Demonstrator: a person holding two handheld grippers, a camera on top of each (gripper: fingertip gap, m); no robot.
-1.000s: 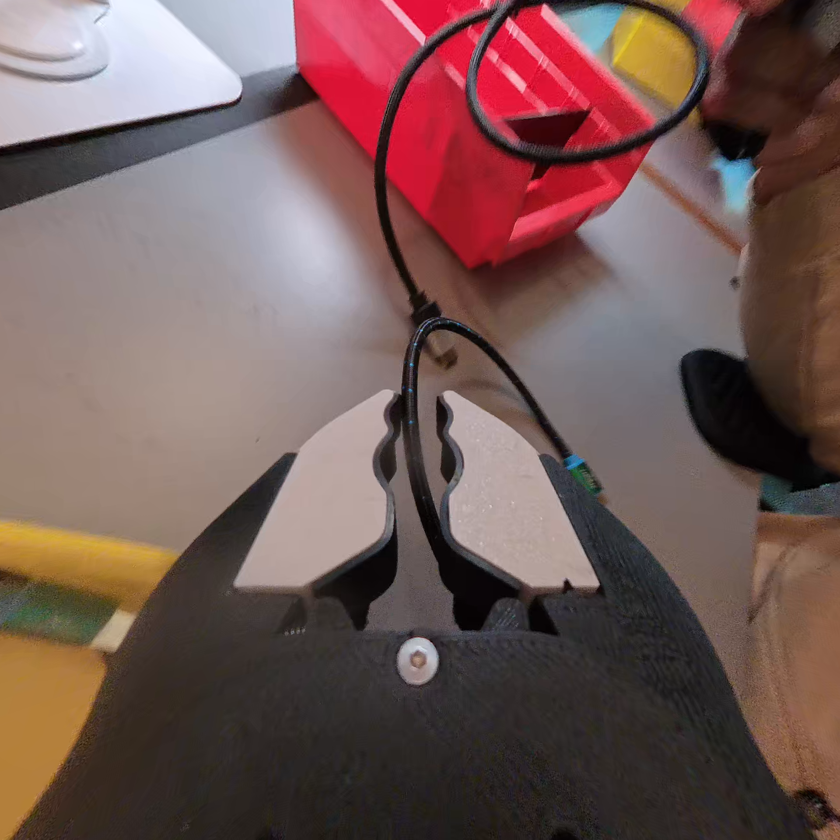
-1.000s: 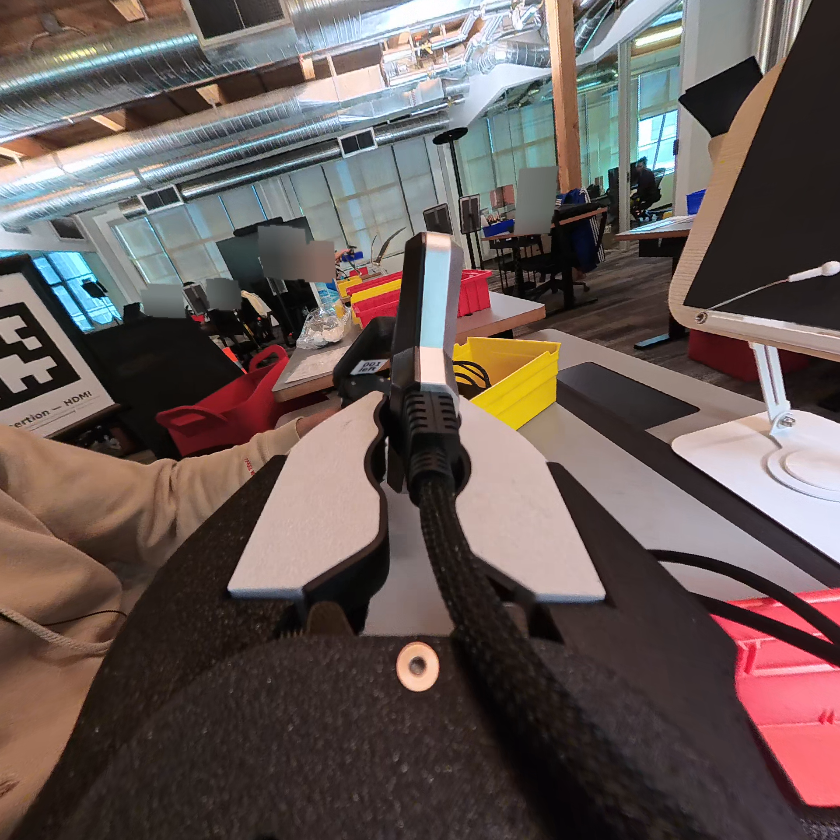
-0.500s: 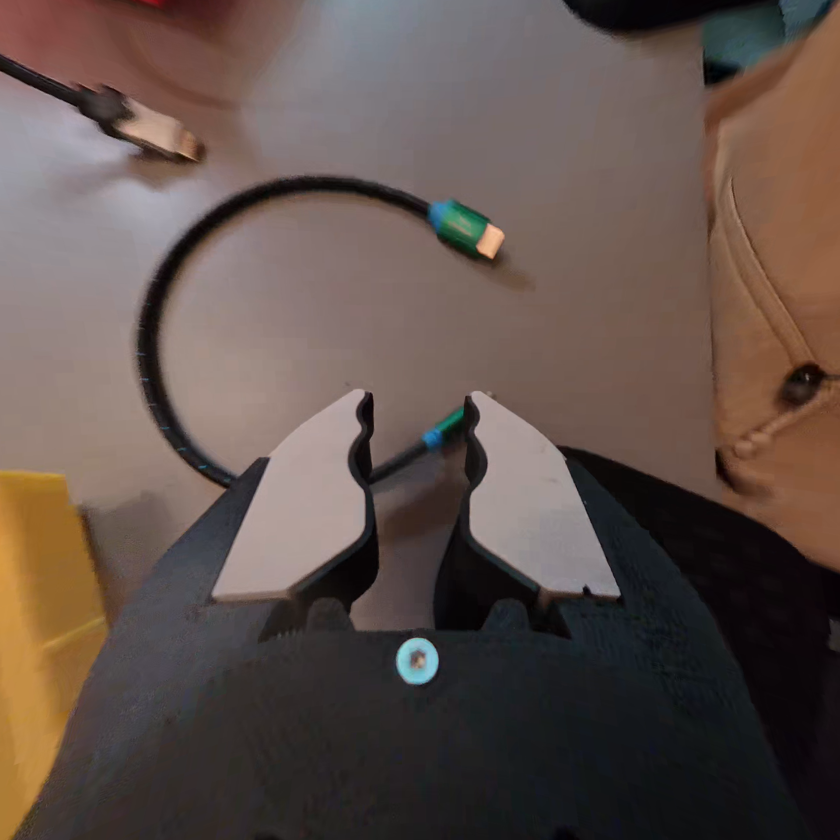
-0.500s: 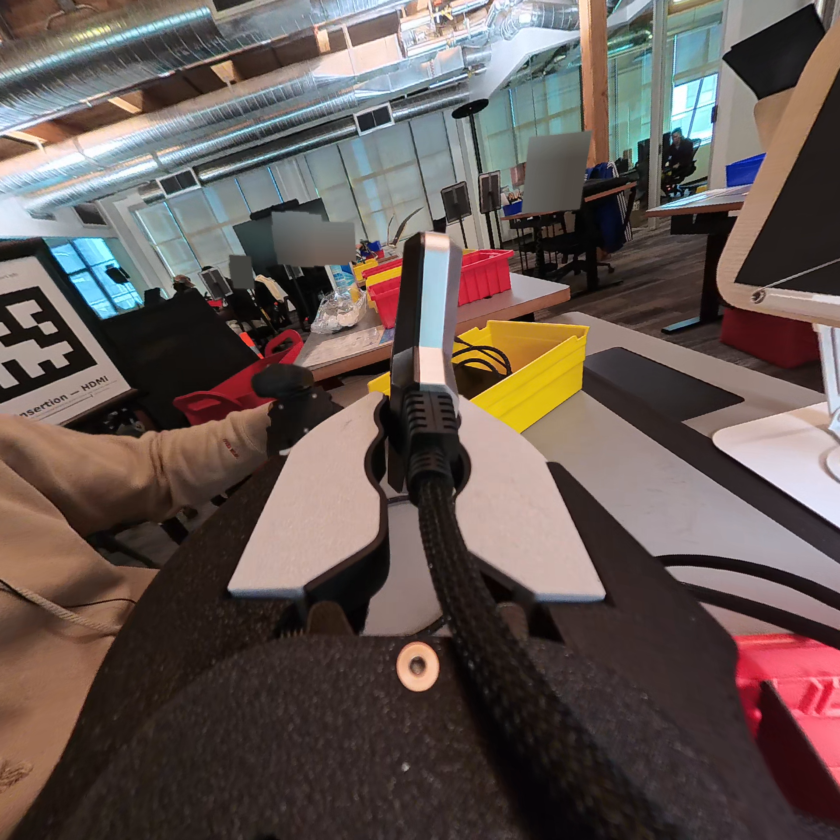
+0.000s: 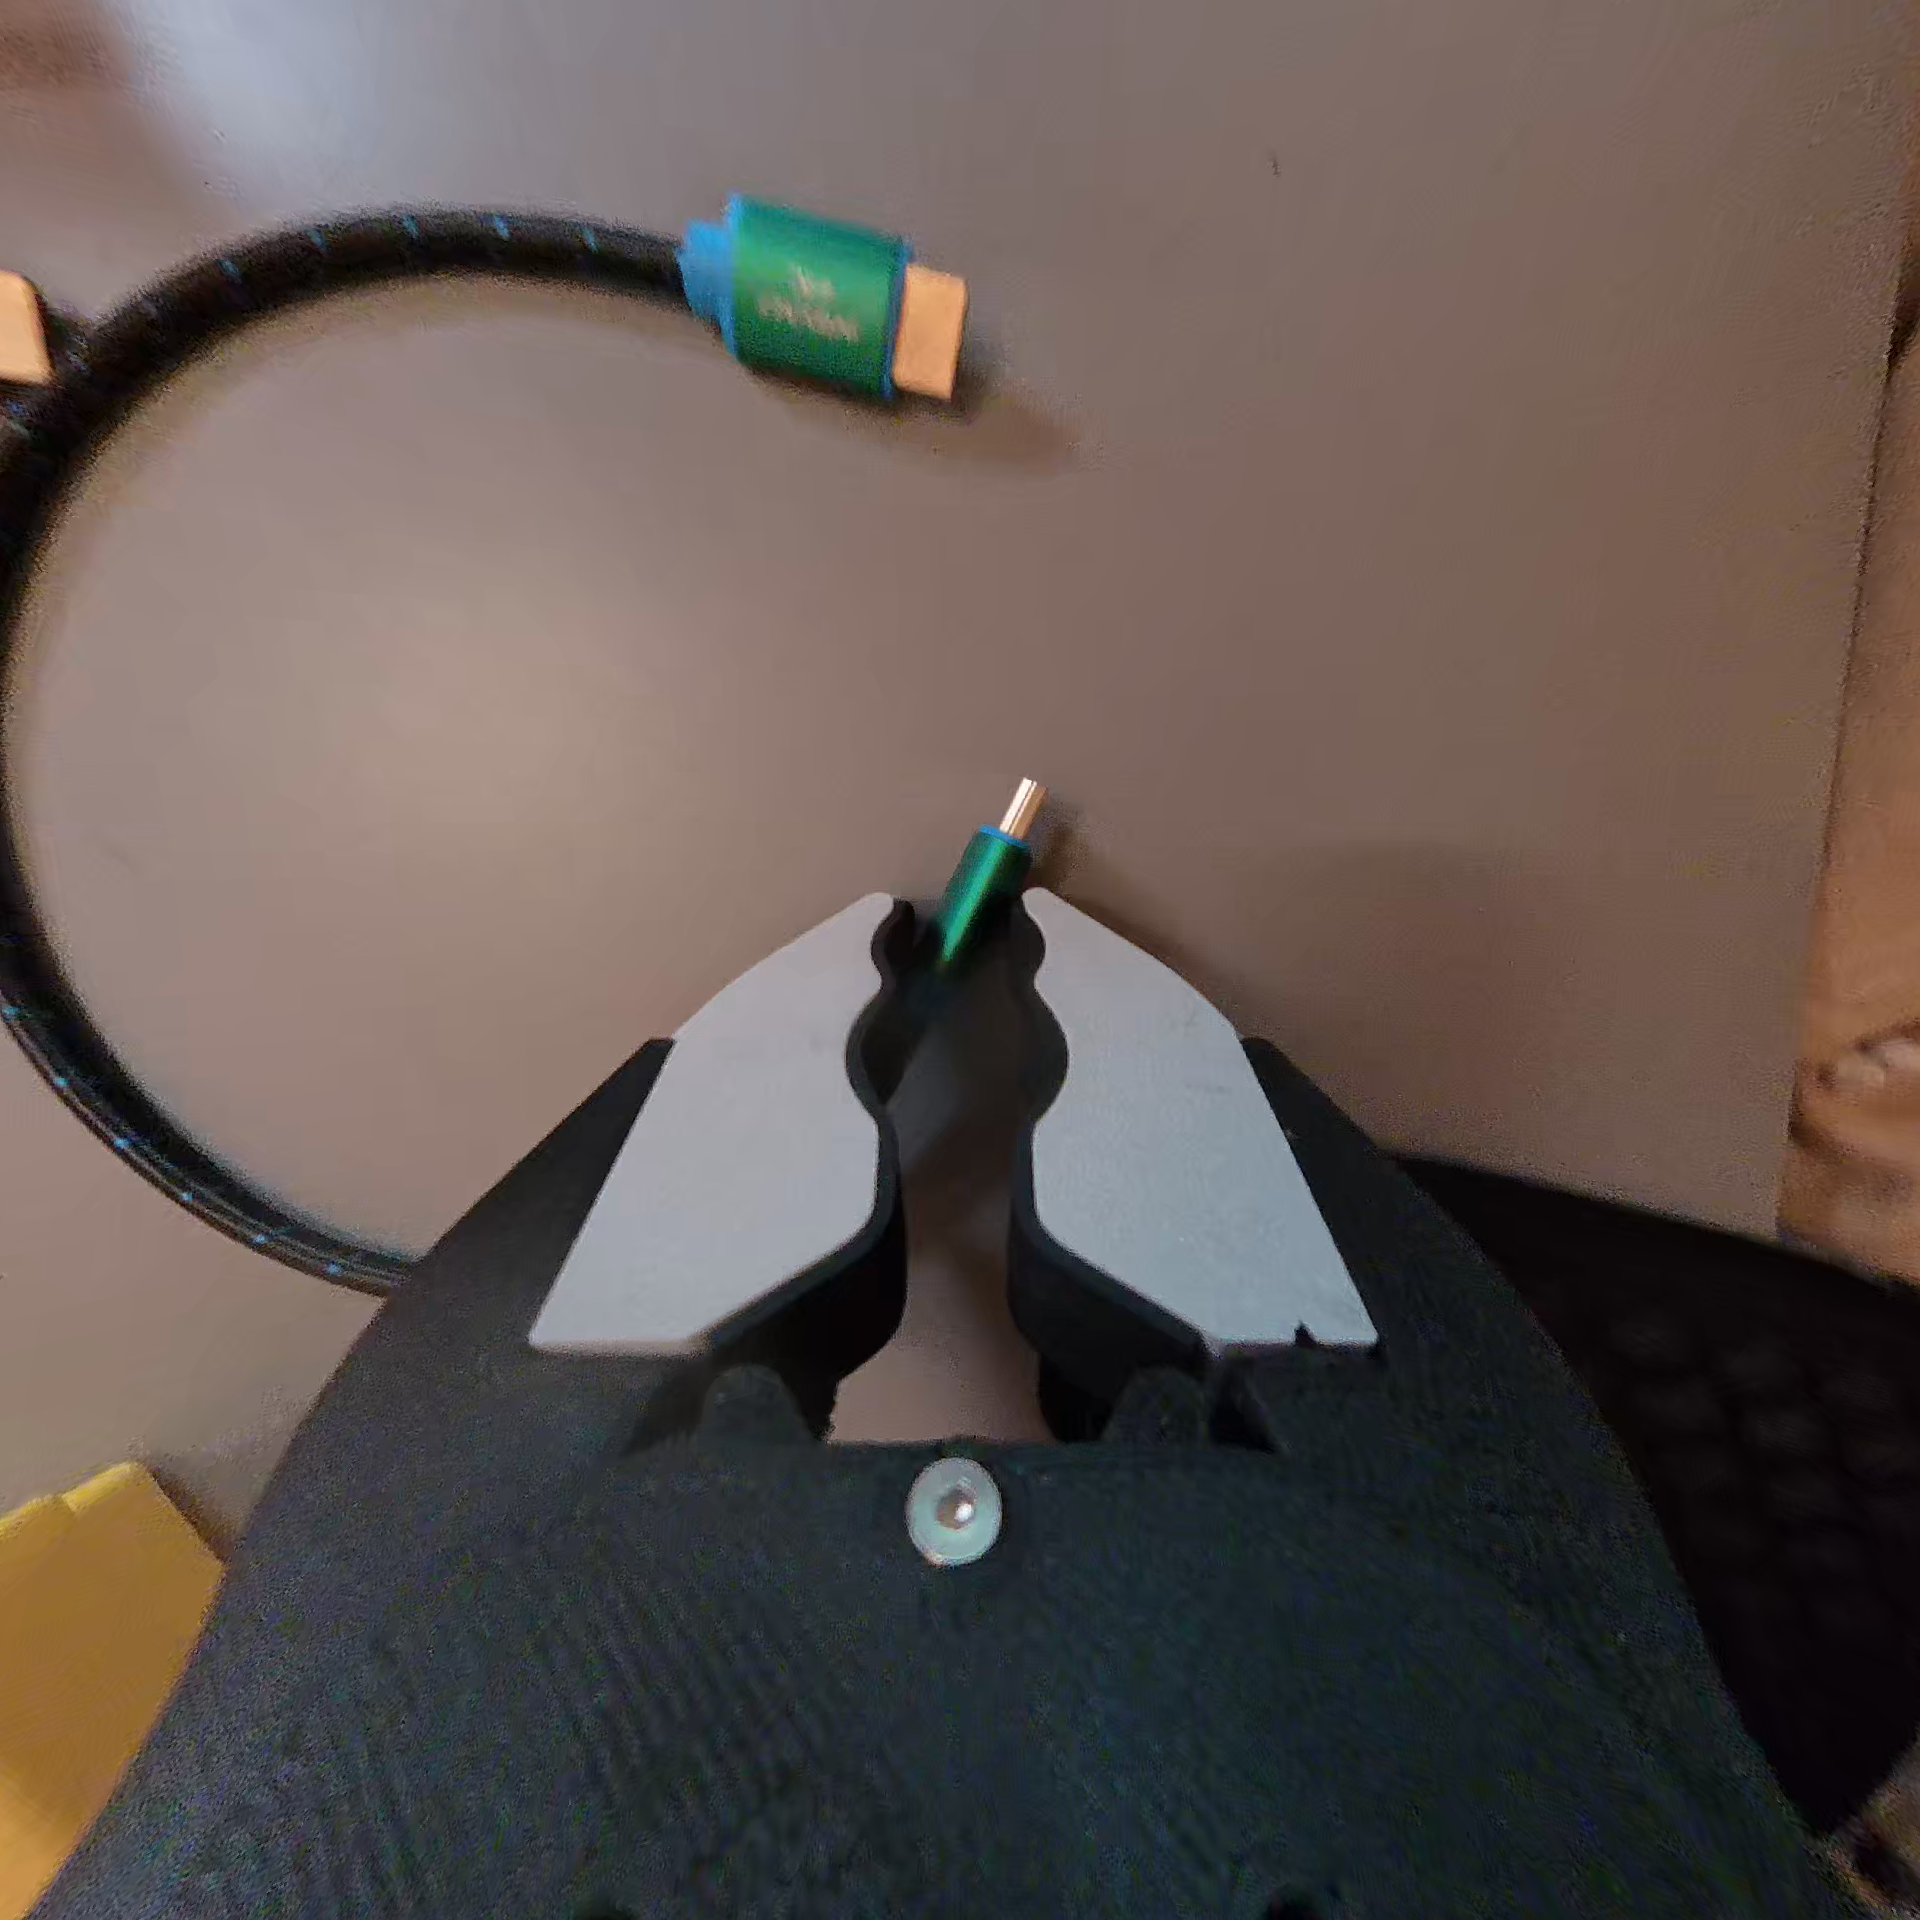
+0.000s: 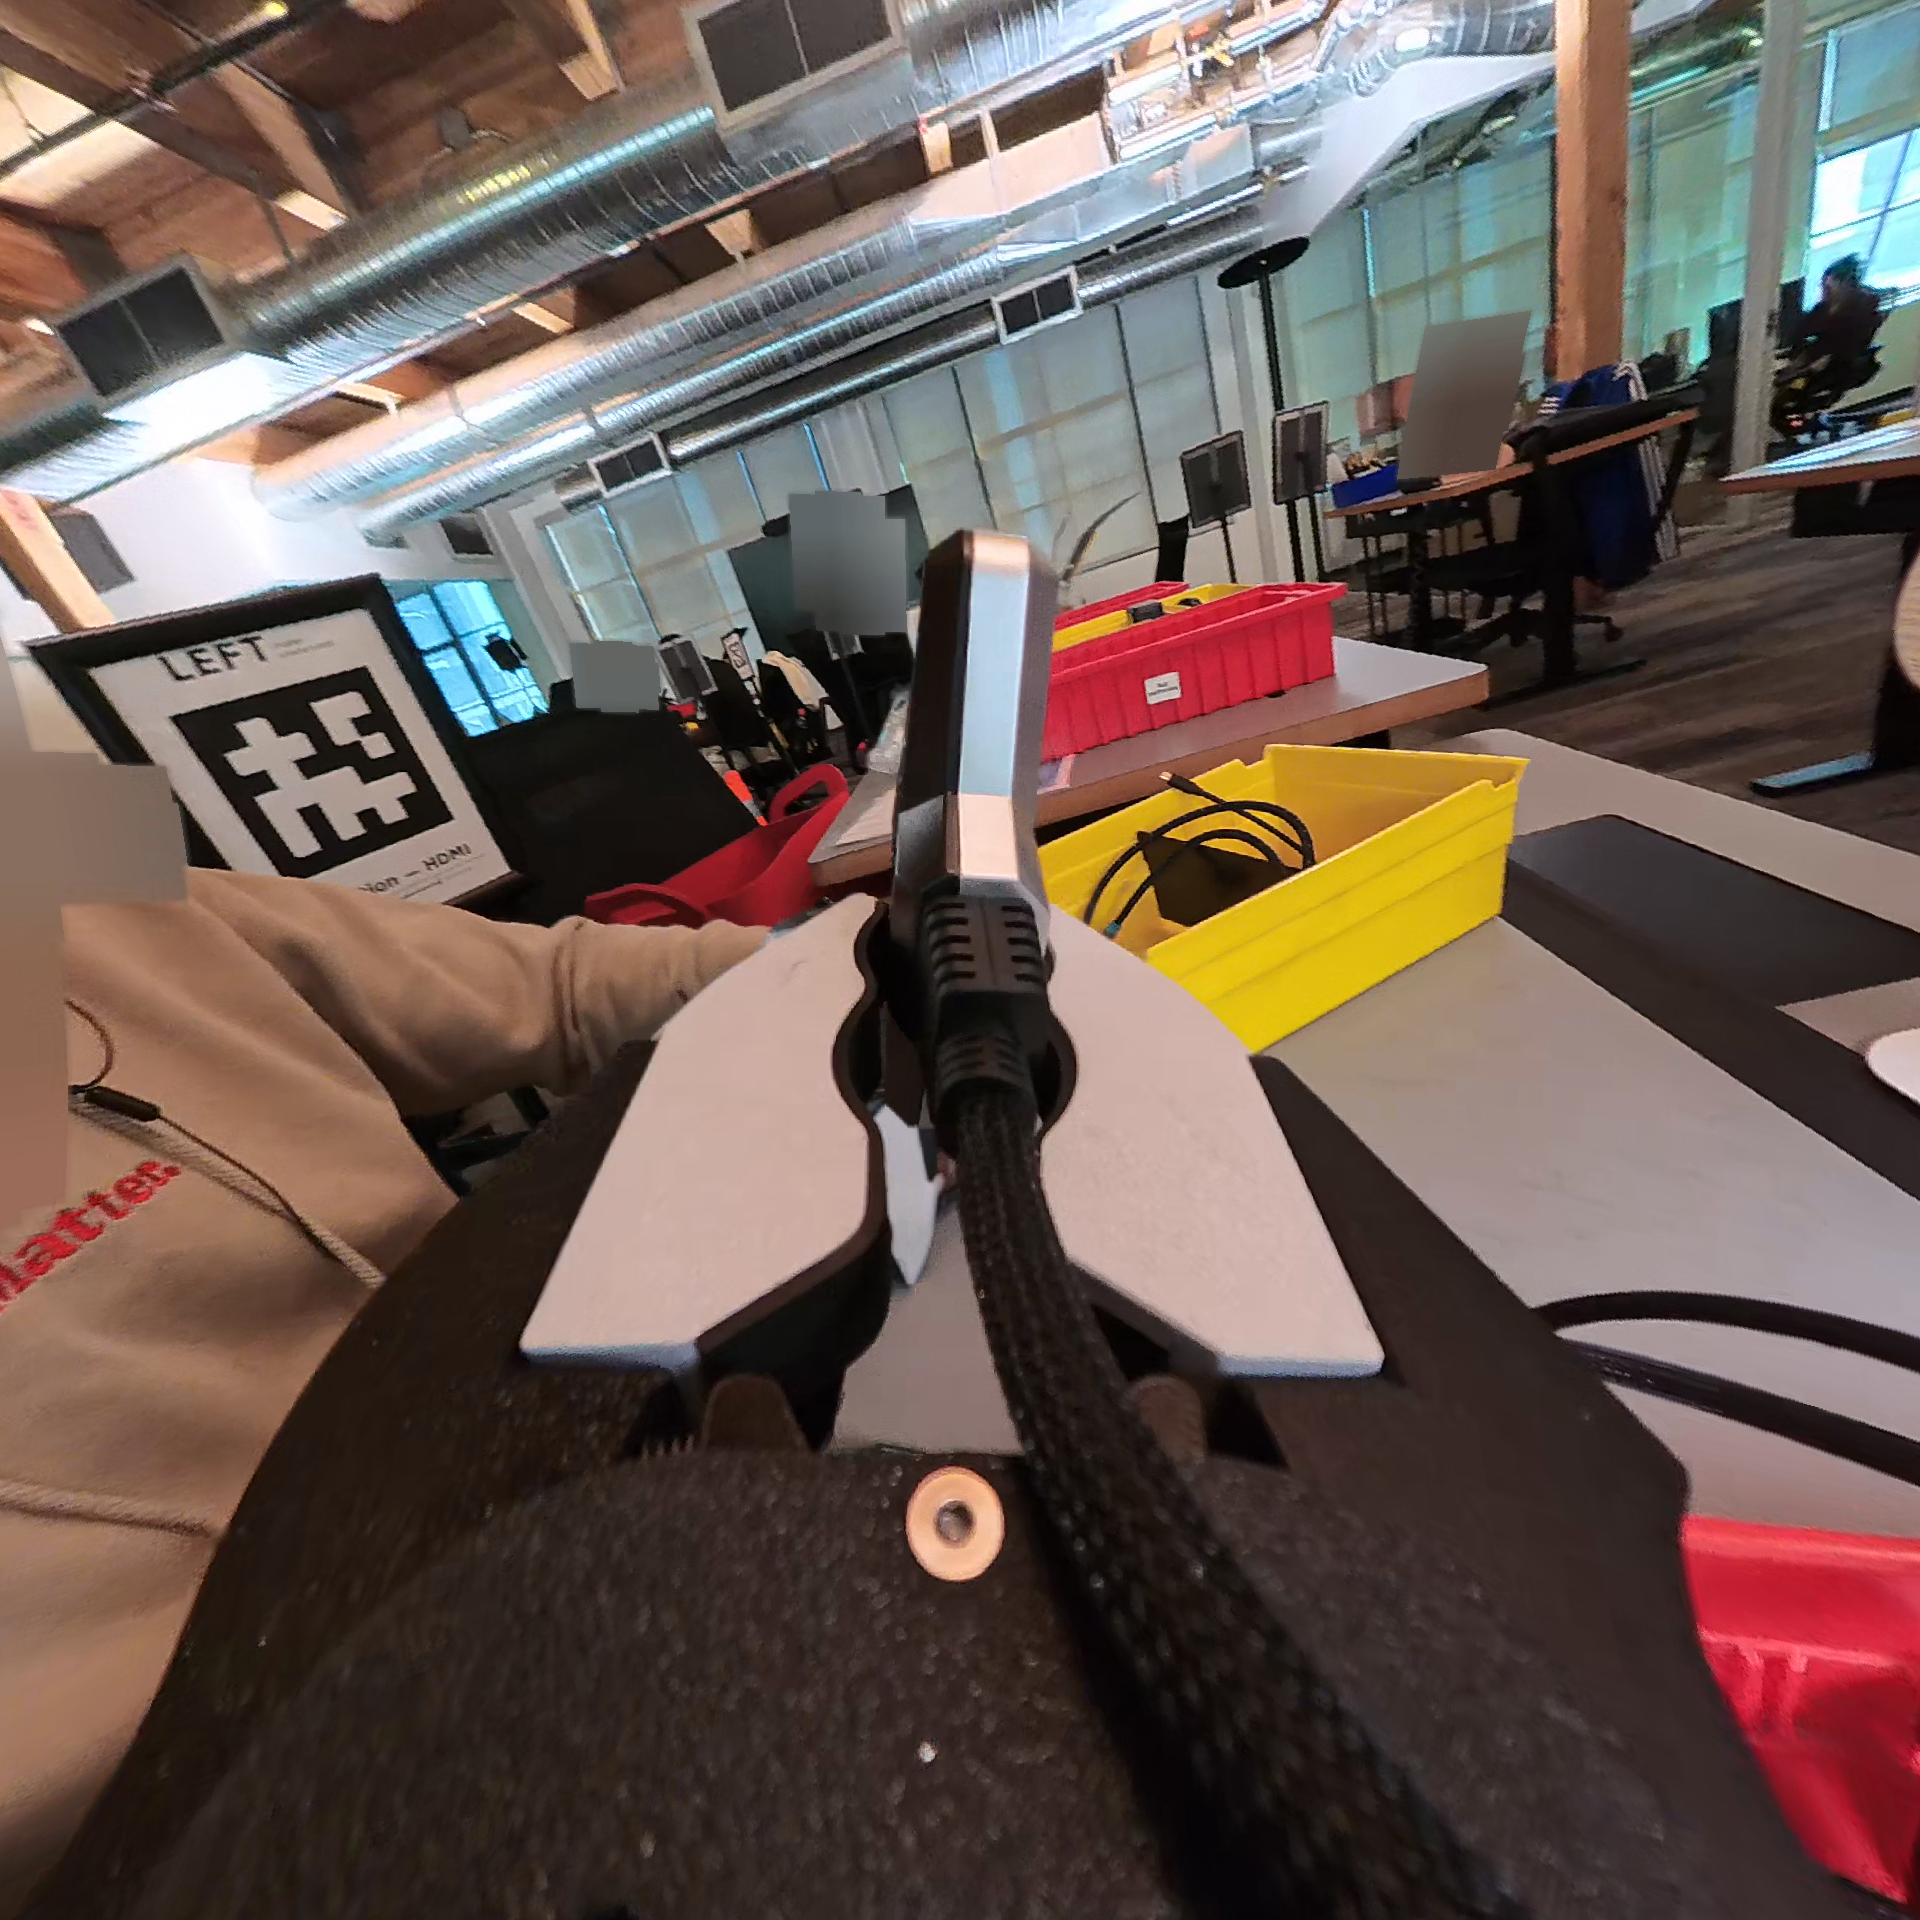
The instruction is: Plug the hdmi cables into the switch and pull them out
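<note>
Open-plan workshop space fills the right wrist view: silver ducts overhead, tall windows, desks well behind. Nearer, a grey table (image 6: 1558, 1122) carries a yellow bin (image 6: 1351, 894) with coiled black leads inside, and a red bin (image 6: 1818, 1683) sits at the lower right corner. A person's beige sleeve (image 6: 364, 1018) crosses the left side.

Compared with half a second ago, the left gripper (image 5: 961, 914) has narrowed its fingers and now has a green HDMI plug (image 5: 982, 878) between its tips; before, that plug lay on the tabletop under open fingers. The plug sits edge-on and tilted, gold tip pointing forward; whether both pads press it I cannot tell, as a small gap shows on the left side. The cable's braided black loop (image 5: 62, 935) curves round the left, ending in the other green plug (image 5: 821, 301) lying flat on the grey-brown tabletop (image 5: 1351, 520), well apart from the gripper.

The right gripper (image 6: 961, 935) is unchanged: fingers nearly closed, clamped on the switch (image 6: 971, 727) at its ribbed strain relief, the switch held upright with its braided lead (image 6: 1039, 1299) running back over the gripper body.
</note>
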